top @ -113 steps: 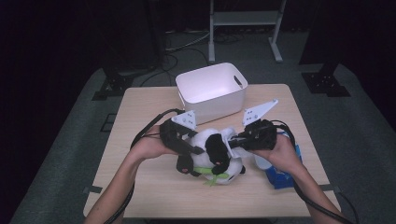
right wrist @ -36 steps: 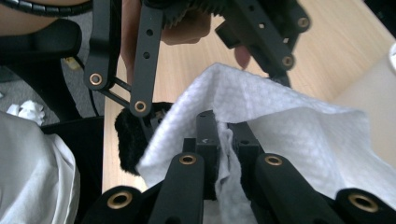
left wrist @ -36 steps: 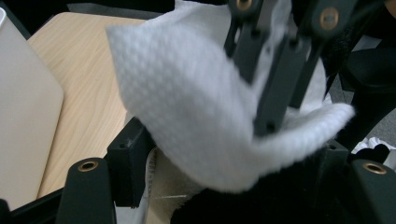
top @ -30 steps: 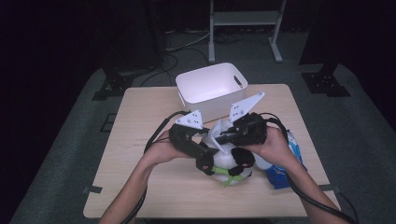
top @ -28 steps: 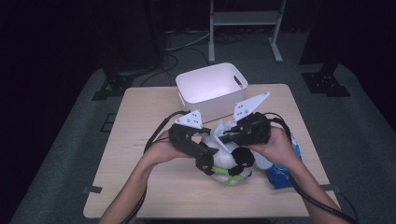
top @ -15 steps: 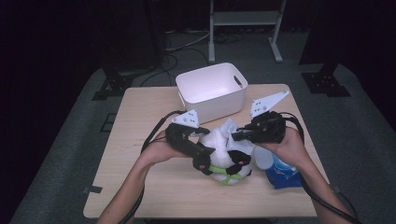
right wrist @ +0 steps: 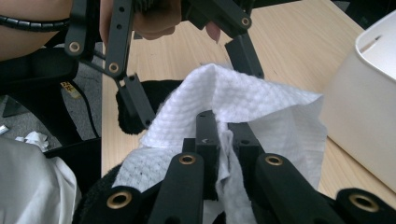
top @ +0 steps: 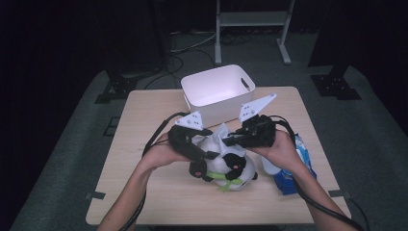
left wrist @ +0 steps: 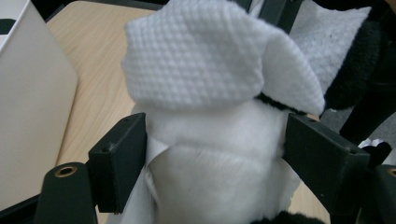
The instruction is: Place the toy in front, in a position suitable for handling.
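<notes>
On the wooden bench a black-and-white plush panda lies near the front middle, with a green band round its neck, and both hands work on it. A white textured wipe sits bunched on top of the plush, between the two tools. The right tool, held in the person's right hand, comes in from the right of the high view with its jaws pinched tight on the wipe; in the right gripper view the cloth folds up between the two closed jaws and drapes over them on both sides. The left tool, gripped by the left hand, lies against the left side of the plush; its jaws have just been opening, and in the left gripper view they stand apart on either side of the white body of the plush, with the wipe mounded above. Whether their pads press the fur there cannot be told for certain; they look close alongside it. Behind the toy, towards the far edge of the bench, stands a white plastic tub with a handle slot in its side, near but apart from the tools. To the right of the right hand a blue-and-white wipes packet lies near the bench's right edge. Black cables trail back from both tools along the forearms.
</notes>
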Action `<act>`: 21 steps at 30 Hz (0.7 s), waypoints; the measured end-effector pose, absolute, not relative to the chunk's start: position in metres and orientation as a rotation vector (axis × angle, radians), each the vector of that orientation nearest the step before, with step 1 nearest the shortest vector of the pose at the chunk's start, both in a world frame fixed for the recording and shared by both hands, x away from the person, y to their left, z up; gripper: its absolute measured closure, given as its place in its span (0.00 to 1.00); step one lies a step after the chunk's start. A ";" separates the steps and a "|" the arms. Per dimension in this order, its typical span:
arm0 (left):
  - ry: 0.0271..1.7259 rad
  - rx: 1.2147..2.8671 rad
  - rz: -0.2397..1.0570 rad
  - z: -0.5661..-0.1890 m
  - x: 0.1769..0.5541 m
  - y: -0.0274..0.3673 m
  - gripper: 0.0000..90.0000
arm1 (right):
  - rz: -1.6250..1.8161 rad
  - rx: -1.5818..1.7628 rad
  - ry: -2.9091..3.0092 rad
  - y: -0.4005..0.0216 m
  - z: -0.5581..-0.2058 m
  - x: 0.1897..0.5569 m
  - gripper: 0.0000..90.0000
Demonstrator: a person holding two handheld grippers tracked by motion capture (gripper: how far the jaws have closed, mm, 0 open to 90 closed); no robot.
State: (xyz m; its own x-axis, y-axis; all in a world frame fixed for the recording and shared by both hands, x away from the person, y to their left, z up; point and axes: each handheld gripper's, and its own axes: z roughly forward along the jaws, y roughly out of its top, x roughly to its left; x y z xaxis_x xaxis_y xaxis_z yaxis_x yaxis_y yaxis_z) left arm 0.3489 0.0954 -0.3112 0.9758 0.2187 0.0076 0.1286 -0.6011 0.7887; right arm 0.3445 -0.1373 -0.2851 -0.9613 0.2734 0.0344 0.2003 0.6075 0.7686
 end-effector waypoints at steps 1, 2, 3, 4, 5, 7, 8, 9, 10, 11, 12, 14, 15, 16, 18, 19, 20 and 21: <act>0.245 2.224 0.129 -0.311 0.349 0.097 0.23 | 1.292 0.401 2.741 -0.134 -0.285 0.345 0.93; 0.245 2.229 0.132 -0.312 0.349 0.098 0.22 | 1.292 0.398 2.745 -0.131 -0.286 0.345 0.94; 0.246 2.235 0.136 -0.313 0.349 0.099 0.22 | 1.292 0.392 2.746 -0.128 -0.286 0.346 0.93; 0.246 2.242 0.139 -0.314 0.349 0.100 0.22 | 1.291 0.392 2.746 -0.125 -0.287 0.346 0.93; 0.246 2.248 0.140 -0.314 0.349 0.102 0.22 | 1.287 0.391 2.749 -0.123 -0.287 0.346 0.93; 0.249 2.251 0.138 -0.315 0.350 0.106 0.22 | 1.294 0.400 2.750 -0.118 -0.288 0.346 0.93; 0.249 2.252 0.140 -0.317 0.350 0.108 0.22 | 1.299 0.393 2.745 -0.118 -0.288 0.346 0.93; 0.251 2.253 0.135 -0.319 0.350 0.110 0.23 | 1.303 0.389 2.736 -0.118 -0.287 0.346 0.93; 0.257 2.248 0.127 -0.321 0.351 0.113 0.24 | 1.310 0.392 2.729 -0.118 -0.287 0.345 0.93; 0.265 2.244 0.114 -0.323 0.351 0.115 0.24 | 1.318 0.399 2.729 -0.120 -0.287 0.345 0.94; 0.257 2.249 0.118 -0.326 0.351 0.117 0.24 | 1.326 0.404 2.733 -0.121 -0.287 0.346 0.93; 0.260 2.246 0.124 -0.329 0.351 0.119 0.24 | 1.334 0.421 2.724 -0.124 -0.288 0.346 0.93; 0.267 2.237 0.118 -0.330 0.351 0.119 0.24 | 1.349 0.424 2.720 -0.126 -0.288 0.348 0.93; 0.262 2.245 0.122 -0.331 0.352 0.119 0.24 | 1.359 0.433 2.721 -0.128 -0.289 0.349 0.93; 0.259 2.250 0.121 -0.332 0.352 0.119 0.24 | 1.376 0.457 2.716 -0.131 -0.290 0.350 0.94; 0.256 2.254 0.122 -0.332 0.352 0.119 0.24 | 1.388 0.461 2.717 -0.132 -0.290 0.350 0.93; 0.253 2.260 0.126 -0.332 0.352 0.119 0.24 | 1.391 0.464 2.718 -0.133 -0.290 0.350 0.93; 0.253 2.261 0.125 -0.333 0.351 0.119 0.24 | 1.390 0.471 2.716 -0.133 -0.290 0.350 0.93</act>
State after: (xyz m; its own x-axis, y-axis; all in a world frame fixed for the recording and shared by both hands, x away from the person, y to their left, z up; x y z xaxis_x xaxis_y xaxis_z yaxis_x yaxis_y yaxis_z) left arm 0.3515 0.1190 -0.3329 0.9746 0.2237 0.0055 0.1403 -0.6298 0.7640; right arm 0.3497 -0.1334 -0.2901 -0.9521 0.2926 0.0892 0.2434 0.5482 0.8002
